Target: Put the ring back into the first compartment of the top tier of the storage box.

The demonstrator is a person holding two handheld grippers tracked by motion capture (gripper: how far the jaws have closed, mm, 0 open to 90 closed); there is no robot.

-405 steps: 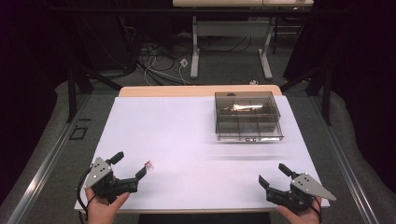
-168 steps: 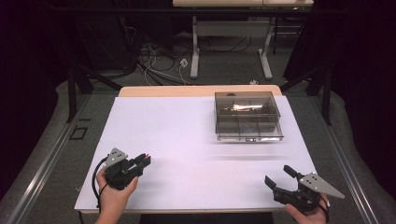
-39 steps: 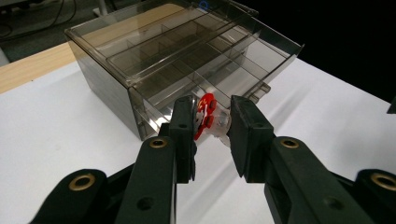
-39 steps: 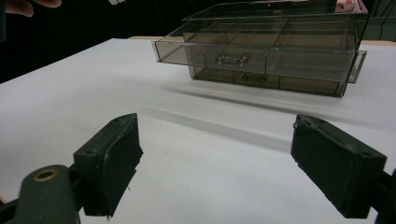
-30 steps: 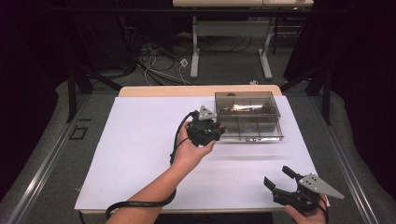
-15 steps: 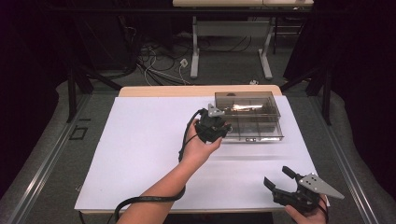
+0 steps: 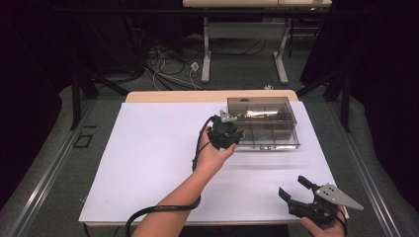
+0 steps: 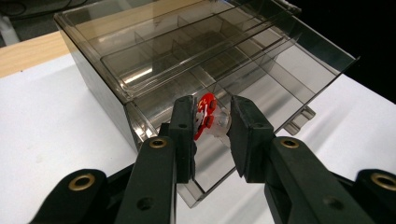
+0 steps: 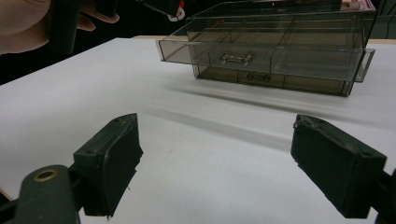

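Toward the far right of the white tabletop [image 7: 148, 163] stands a smoky clear drawer box [image 7: 262, 121], one drawer [image 8: 261, 100] pulled out to receive parts. Above its corner compartment the left claw [image 8: 212, 122] pinches a small red-and-clear plastic piece [image 8: 208, 119]. Near the front right corner, the right claw [image 9: 215, 163] gapes empty.

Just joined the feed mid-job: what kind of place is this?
Probably a lab or recording workspace: a white-covered table, loose cables on the grey floor, metal desk legs behind, and a smoky clear plastic drawer organiser.
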